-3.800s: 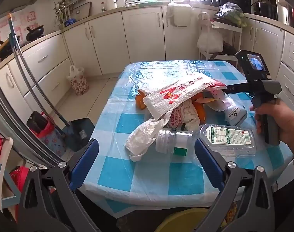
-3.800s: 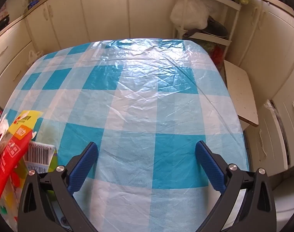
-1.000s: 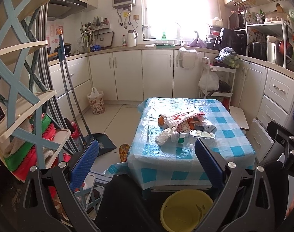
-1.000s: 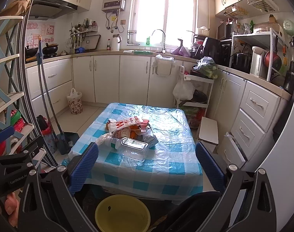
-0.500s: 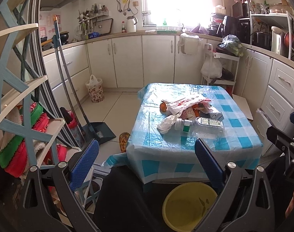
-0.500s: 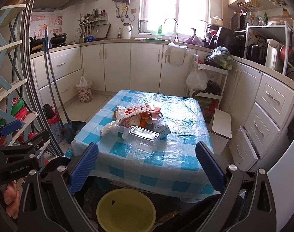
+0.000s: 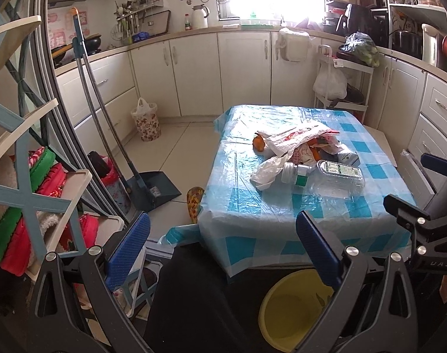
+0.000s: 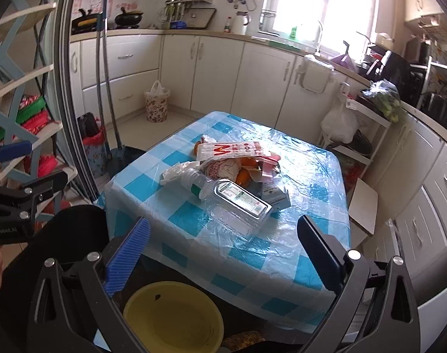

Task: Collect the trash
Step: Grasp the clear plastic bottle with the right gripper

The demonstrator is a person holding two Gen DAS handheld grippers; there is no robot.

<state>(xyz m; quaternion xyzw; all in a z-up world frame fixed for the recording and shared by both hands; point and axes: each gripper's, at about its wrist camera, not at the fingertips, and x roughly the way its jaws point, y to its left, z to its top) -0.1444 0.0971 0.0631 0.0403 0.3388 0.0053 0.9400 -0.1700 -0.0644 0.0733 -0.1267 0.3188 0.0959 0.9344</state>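
A heap of trash (image 7: 304, 154) (image 8: 232, 173) lies on the blue-checked table (image 7: 282, 226) (image 8: 305, 229): a red-and-white paper bag (image 7: 297, 136) (image 8: 232, 150), a crumpled white plastic bag (image 7: 267, 170), a clear plastic bottle (image 7: 297, 173) (image 8: 194, 182), a clear labelled box (image 7: 338, 173) (image 8: 241, 203) and orange peel (image 7: 258, 144) (image 8: 244, 173). A yellow bin (image 7: 294, 309) (image 8: 173, 317) stands on the floor under the table's near edge. My left gripper (image 7: 223, 244) and right gripper (image 8: 223, 244) both hang open and empty, short of the table and above the bin.
A dustpan and broom (image 7: 152, 188) (image 8: 117, 150) lean at the left by a shelf rack (image 7: 32, 176). White kitchen cabinets (image 7: 244, 70) ring the room. A floral bin (image 7: 146, 123) (image 8: 157, 103) stands on the floor. A side rack (image 7: 341, 85) holds bags.
Both grippers pulled far back from the table 3.8 s ago, then over the last second came closer to it again. Both stayed open; the trash has not moved.
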